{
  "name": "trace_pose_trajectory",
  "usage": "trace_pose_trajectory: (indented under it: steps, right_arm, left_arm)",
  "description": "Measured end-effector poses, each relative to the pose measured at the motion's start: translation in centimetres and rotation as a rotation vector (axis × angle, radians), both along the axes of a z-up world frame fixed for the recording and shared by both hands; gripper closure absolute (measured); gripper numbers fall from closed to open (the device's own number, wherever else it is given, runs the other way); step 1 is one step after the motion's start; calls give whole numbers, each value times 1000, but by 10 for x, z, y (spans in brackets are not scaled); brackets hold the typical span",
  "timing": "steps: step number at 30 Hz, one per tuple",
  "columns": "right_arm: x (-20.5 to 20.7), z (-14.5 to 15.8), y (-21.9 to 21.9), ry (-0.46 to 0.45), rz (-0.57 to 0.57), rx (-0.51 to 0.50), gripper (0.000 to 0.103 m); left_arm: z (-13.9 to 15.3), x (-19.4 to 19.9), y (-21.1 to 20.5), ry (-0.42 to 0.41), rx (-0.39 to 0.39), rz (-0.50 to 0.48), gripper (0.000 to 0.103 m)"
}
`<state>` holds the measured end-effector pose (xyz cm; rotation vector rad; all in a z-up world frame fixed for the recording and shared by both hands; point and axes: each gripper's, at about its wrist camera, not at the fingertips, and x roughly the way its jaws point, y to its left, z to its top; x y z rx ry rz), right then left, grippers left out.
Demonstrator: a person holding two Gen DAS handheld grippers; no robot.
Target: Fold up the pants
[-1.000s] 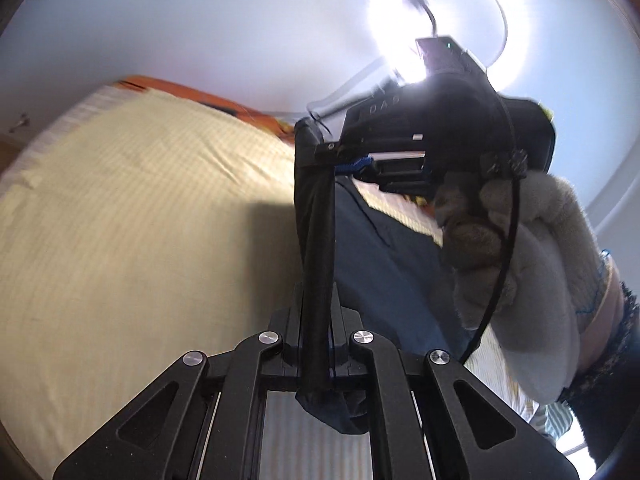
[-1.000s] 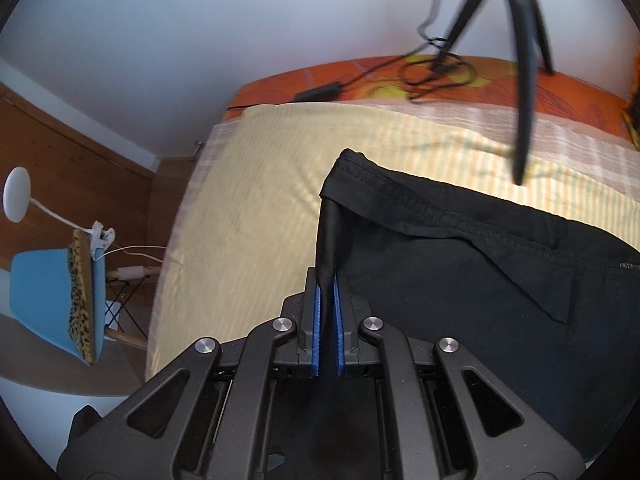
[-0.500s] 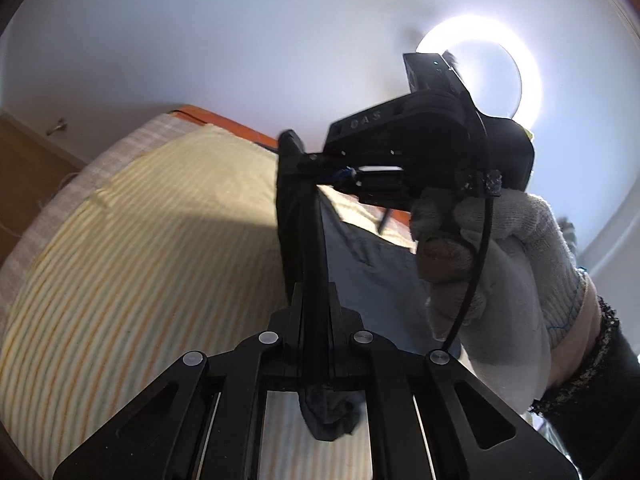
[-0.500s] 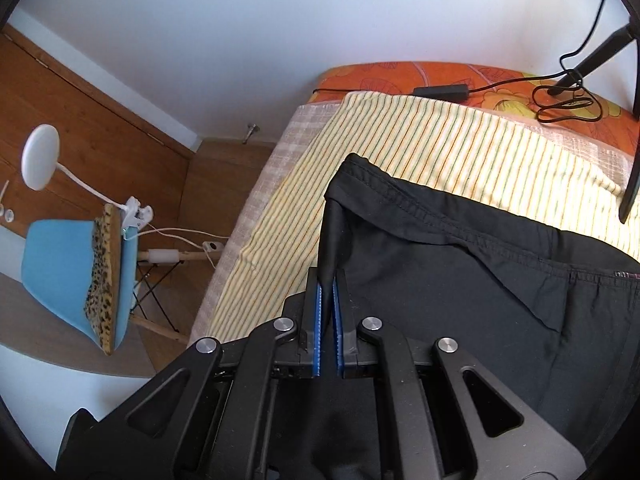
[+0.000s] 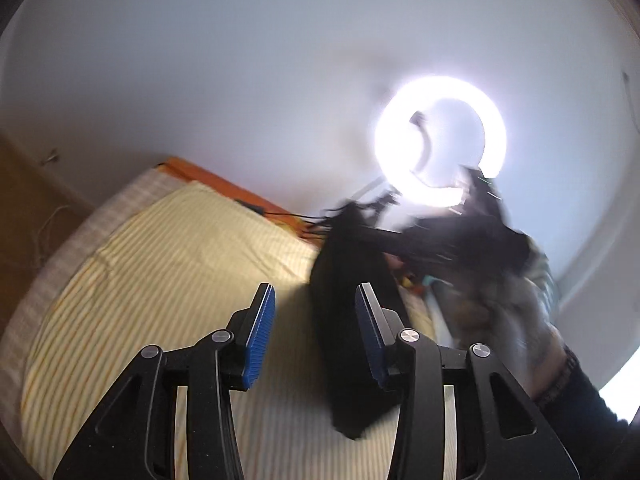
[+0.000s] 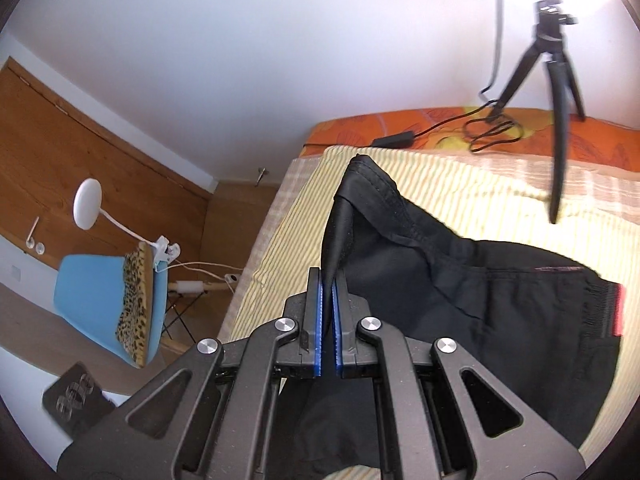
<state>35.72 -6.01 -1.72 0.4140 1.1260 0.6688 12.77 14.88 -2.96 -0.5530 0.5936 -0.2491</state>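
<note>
The black pants (image 6: 480, 300) lie on the yellow striped bed sheet (image 6: 460, 184), one edge lifted. My right gripper (image 6: 329, 280) is shut on that lifted fold of the pants. In the left wrist view my left gripper (image 5: 316, 304) is open with blue pads apart and nothing between them. The pants (image 5: 348, 320) hang blurred just beyond its right finger, held up by the right gripper (image 5: 452, 240) in a gloved hand.
A black tripod (image 6: 556, 80) stands on the bed's far side with a cable and adapter on the orange cover (image 6: 400, 128). A lit ring light (image 5: 440, 140) is above. A blue chair (image 6: 108, 304) and white lamp stand left of the bed.
My left gripper has opened and let go of the pants. The right gripper still holds its fold and has swung, blurred, to the right in the left view.
</note>
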Motion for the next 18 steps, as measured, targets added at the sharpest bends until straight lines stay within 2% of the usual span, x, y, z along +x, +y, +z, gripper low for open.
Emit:
trace_pose_trajectory:
  steps: [2, 6, 12, 18]
  right_arm:
    - [-1, 3, -14, -4, -16, 8, 98]
    - [-7, 9, -46, -14, -47, 12, 98]
    - [-7, 3, -101, -7, -102, -8, 98]
    - [-4, -25, -153, 23, -149, -55, 98]
  left_arm:
    - [-17, 20, -2, 54, 17, 8, 63]
    - [-39, 42, -35, 119, 25, -97, 64]
    - [-50, 51, -106, 145, 73, -254, 63]
    - [-62, 58, -158, 172, 140, -376, 64]
